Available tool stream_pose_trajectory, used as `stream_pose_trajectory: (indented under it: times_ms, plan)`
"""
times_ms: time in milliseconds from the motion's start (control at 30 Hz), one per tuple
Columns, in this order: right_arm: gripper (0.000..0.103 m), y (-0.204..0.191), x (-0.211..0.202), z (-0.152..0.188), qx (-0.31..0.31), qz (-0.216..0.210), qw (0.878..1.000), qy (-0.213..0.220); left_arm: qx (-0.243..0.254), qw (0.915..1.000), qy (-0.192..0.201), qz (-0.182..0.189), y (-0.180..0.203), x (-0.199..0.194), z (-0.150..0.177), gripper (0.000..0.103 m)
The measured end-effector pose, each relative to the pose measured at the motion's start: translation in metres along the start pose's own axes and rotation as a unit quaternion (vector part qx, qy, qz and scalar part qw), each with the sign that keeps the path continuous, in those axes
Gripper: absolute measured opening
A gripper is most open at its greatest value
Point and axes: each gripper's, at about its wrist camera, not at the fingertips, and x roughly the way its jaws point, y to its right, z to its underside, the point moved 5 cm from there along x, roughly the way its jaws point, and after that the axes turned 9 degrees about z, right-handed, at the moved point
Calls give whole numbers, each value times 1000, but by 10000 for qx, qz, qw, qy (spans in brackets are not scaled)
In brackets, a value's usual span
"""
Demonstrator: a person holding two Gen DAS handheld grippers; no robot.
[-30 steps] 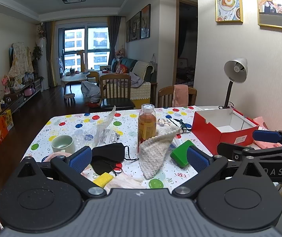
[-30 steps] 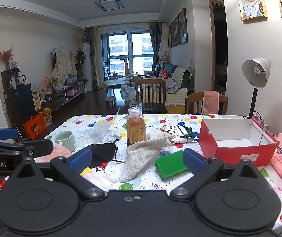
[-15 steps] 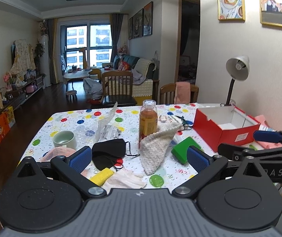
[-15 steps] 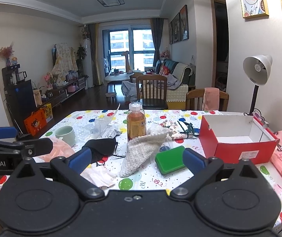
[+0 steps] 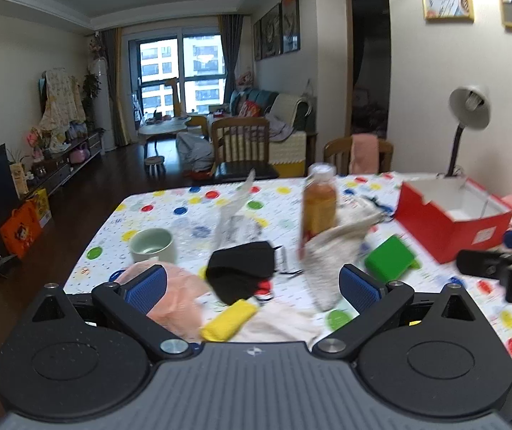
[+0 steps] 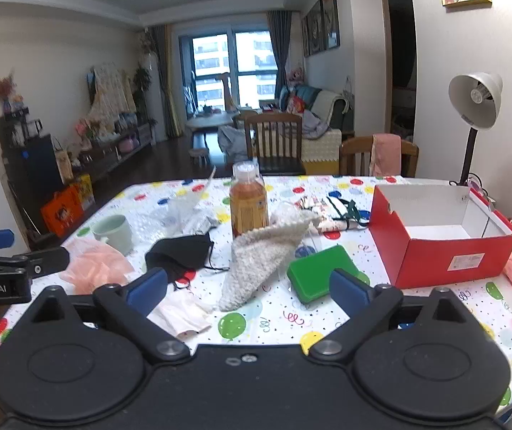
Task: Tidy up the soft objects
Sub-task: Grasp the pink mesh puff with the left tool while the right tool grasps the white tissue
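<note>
Both tools are held level above the near edge of the counter (image 6: 345, 326), pointing across it toward the far room. The left hand-held gripper (image 5: 252, 286) fills the bottom of its own view, its blue-padded fingers (image 5: 146, 286) spread wide and released with nothing between them; in the right wrist view it shows at the left edge, side-on. The right hand-held gripper (image 6: 249, 288) sits likewise at the bottom of its frame, fingers (image 6: 349, 290) wide apart and empty.

The soft things lie scattered at mid-frame. A black face mask (image 6: 180, 252) rests left of centre, with a pink cloth (image 6: 95, 265) to its left, beside a pale green mug (image 6: 112, 231). A knitted white cloth (image 6: 259, 258) leans against an orange drink bottle (image 6: 249, 200) at centre. A white fabric piece (image 6: 180, 311) lies at the lower left, just ahead of the right tool's left finger. A yellow piece (image 5: 229, 319) shows in the left view below the mask. A green block (image 6: 317, 277) sits right of the knitted cloth, and an open red box (image 6: 438, 251) stands at the right, its interior showing nothing inside.
</note>
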Motion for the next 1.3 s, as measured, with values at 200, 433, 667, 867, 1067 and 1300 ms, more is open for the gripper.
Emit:
stream_pose_trajectory:
  times_ms: [200,433,667,867,1067,1300]
  plan:
    - [92,-24,32,9,-168,-35,9990,-408,-192,9993,-306,-51,-45,33,6,103]
    - [89,-67,62,19,-586,-357,9948,-750,-208,9980,-531,-254,-99,65,11,103]
    - [86,-108,104,35,-1035,-608,9851,-1234,-183,9960,-863,-155,-130,102,24,103]
    - [84,-133,138,53,-1303,-691,9757,-1620,-157,9927,-1196,-19,-150,135,40,103]
    - [83,-150,167,70,-1582,-649,9661,-1933,-55,9877,-1560,-5,-166,164,57,103]
    - [80,-159,196,79,-1563,-557,9612,-2204,-155,9826,-1831,266,-177,188,67,103]
